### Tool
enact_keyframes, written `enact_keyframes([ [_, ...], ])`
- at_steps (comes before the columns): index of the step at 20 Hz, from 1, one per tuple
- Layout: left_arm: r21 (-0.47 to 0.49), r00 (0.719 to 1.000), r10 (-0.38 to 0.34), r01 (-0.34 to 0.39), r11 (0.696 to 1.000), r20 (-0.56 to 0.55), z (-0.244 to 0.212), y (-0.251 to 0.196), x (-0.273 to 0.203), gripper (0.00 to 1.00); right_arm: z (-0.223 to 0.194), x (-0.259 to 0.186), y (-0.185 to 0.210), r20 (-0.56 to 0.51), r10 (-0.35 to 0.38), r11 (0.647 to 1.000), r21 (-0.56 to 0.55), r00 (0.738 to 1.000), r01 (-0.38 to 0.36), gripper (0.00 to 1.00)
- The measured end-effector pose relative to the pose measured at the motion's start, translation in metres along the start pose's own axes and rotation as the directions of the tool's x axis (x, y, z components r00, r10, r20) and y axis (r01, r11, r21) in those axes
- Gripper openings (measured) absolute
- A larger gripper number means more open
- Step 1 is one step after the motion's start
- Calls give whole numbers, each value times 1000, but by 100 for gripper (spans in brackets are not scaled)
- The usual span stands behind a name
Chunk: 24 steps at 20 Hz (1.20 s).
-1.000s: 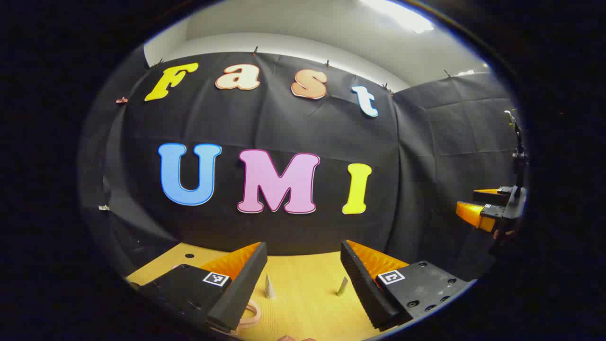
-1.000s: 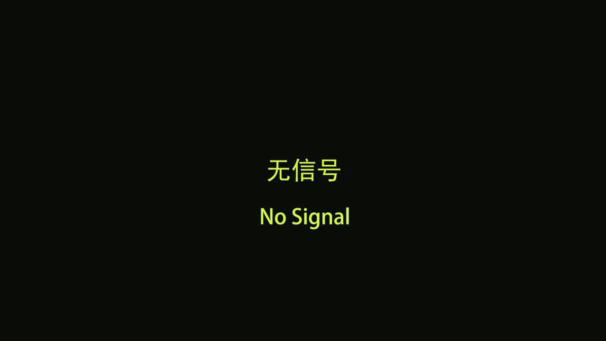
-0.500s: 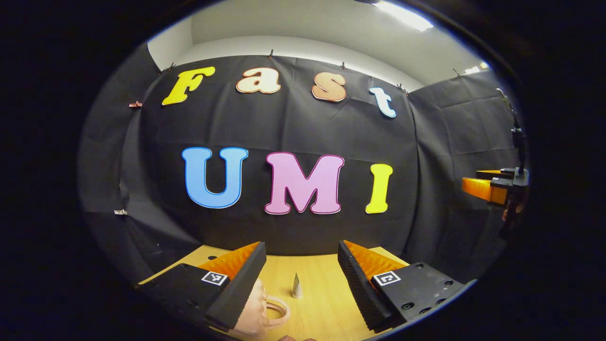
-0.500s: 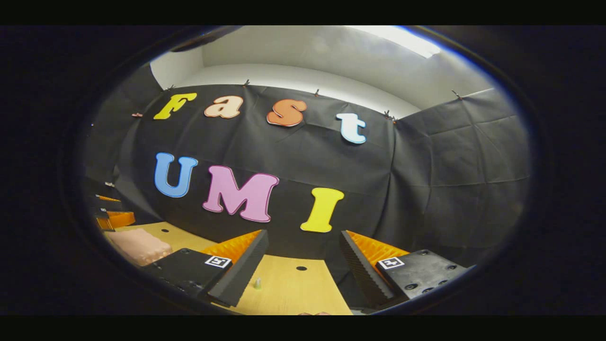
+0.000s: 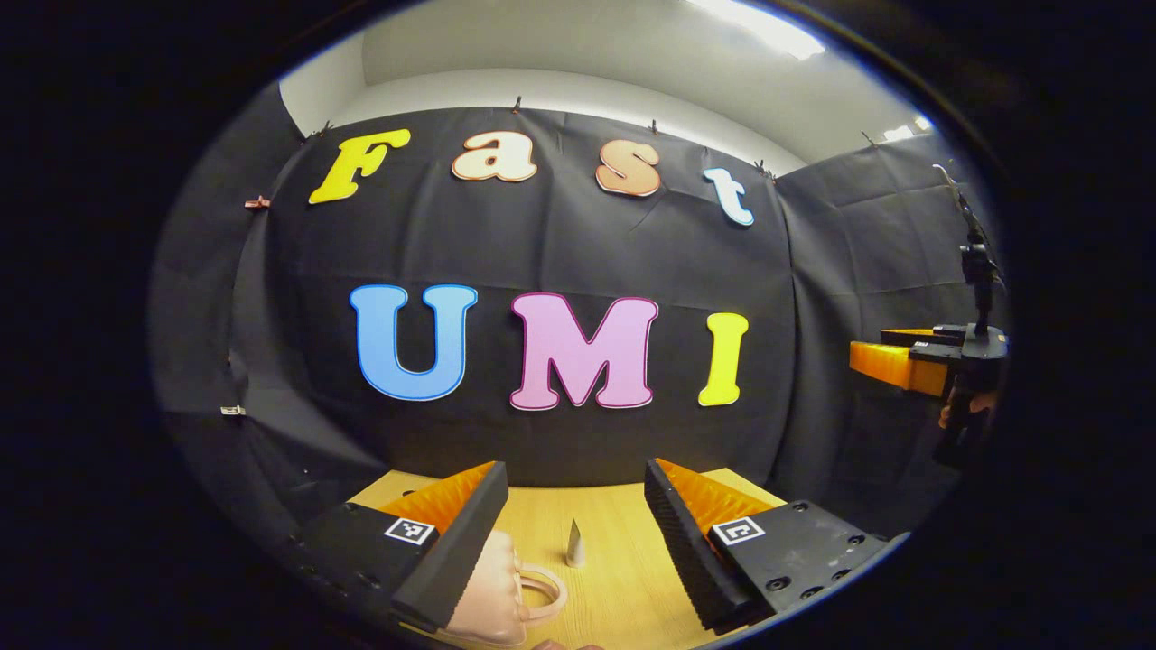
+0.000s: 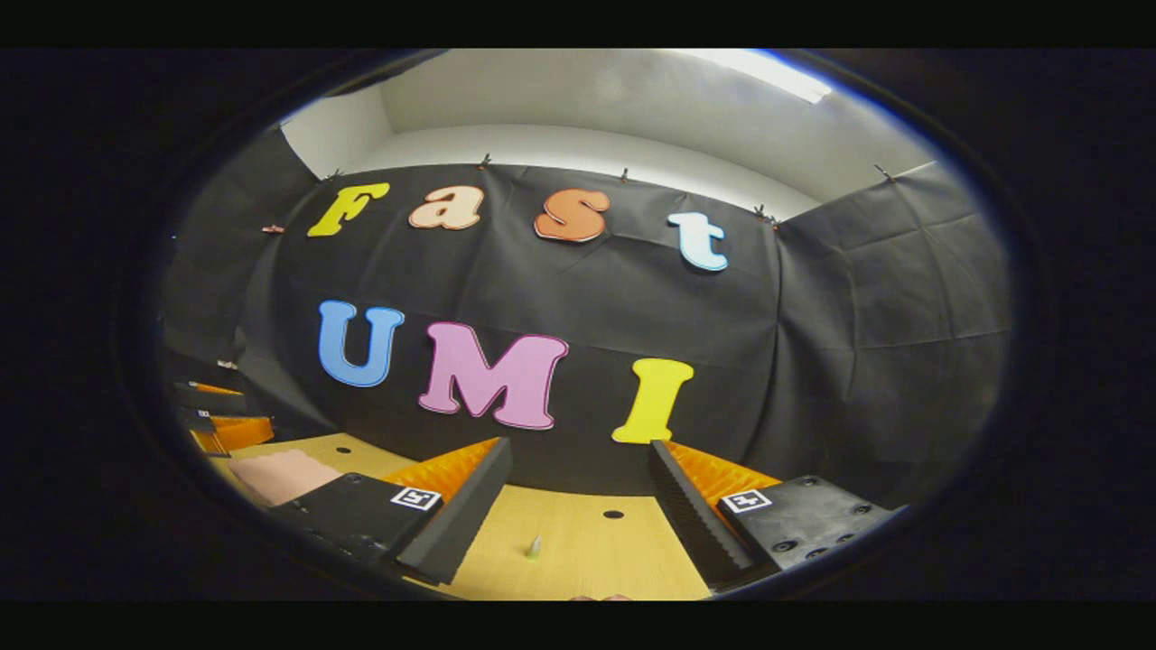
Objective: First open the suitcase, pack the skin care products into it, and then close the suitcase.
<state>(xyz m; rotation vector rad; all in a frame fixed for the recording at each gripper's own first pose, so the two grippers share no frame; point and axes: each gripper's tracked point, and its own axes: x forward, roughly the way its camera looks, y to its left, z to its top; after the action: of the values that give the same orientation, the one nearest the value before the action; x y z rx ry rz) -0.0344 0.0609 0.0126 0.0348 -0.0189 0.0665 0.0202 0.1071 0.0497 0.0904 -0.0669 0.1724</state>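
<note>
My left gripper [image 5: 575, 506] hangs above the table [image 5: 623, 578] with its jaws wide apart and nothing between them. The pink suitcase [image 5: 492, 591] lies just under my left finger, handle toward a small pointed tube [image 5: 574, 544] standing nearby. My right gripper [image 6: 580, 483] is spread wide too, empty, over a tiny bottle [image 6: 534, 547]; the suitcase [image 6: 282, 473] sits off to its left.

Pink suitcase [image 5: 492, 591] half behind fingers [image 5: 452, 551]
</note>
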Motion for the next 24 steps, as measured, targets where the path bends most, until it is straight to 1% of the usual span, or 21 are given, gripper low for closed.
enact_keyframes([
  [1,-4,1000,-3,3,1000,-8,-1,0,0,95,1,-1,2,1,1,1000,-4,1000,-1,96],
  [3,-13,1000,-11,10,1000,-29,-9,2,-1,95,1,-3,7,-1,-1,1000,-11,1000,1,96],
  [4,-18,999,-17,17,1000,-36,-15,4,-6,95,0,-5,8,-3,-5,1000,-12,1000,5,99],
  [5,-23,999,-25,24,999,-43,-18,4,-7,95,2,-5,9,-2,-8,1000,-13,1000,8,96],
  [6,-27,998,-32,30,999,-50,-19,4,-7,95,2,-6,10,-2,-11,1000,-13,1000,11,96],
  [8,-34,997,-47,45,998,-64,-25,2,-5,96,3,-9,13,2,-17,1000,-12,1000,17,96],
  [9,-38,995,-58,55,998,-77,-33,1,-4,95,5,-9,14,6,-20,1000,-12,1000,20,99],
  [10,-43,992,-70,66,997,-101,-42,-2,-2,96,6,-10,15,11,-21,1000,-13,1000,22,96],
  [12,-59,984,-92,83,995,-154,-63,-6,3,96,8,-7,15,18,-22,1000,-14,1000,22,96],
  [13,-72,977,-98,86,994,-187,-76,-7,7,96,8,-5,15,19,-19,1000,-14,1000,19,94],
  [14,-89,970,-101,83,993,-222,-90,-7,11,96,10,-4,16,24,-16,1000,-14,1000,16,96],
  [15,-111,962,-103,77,991,-252,-105,-7,17,95,11,-1,14,32,-14,1000,-15,999,15,94],
  [17,-147,936,-97,49,988,-338,-135,-6,28,96,11,6,11,37,-12,1000,-16,999,12,94],
  [19,-158,905,-75,8,987,-420,-165,-2,45,96,6,14,6,34,-8,1000,-14,999,8,94],
  [20,-162,884,-66,-11,987,-463,-179,-2,55,96,2,17,3,28,-7,1000,-11,1000,8,96],
  [23,-164,830,-45,-57,985,-555,-218,1,85,96,-13,34,-11,9,-4,1000,-12,1000,4,96],
  [24,-162,807,-35,-75,984,-589,-231,1,94,96,-18,42,-18,3,-7,1000,-10,1000,7,96],
])
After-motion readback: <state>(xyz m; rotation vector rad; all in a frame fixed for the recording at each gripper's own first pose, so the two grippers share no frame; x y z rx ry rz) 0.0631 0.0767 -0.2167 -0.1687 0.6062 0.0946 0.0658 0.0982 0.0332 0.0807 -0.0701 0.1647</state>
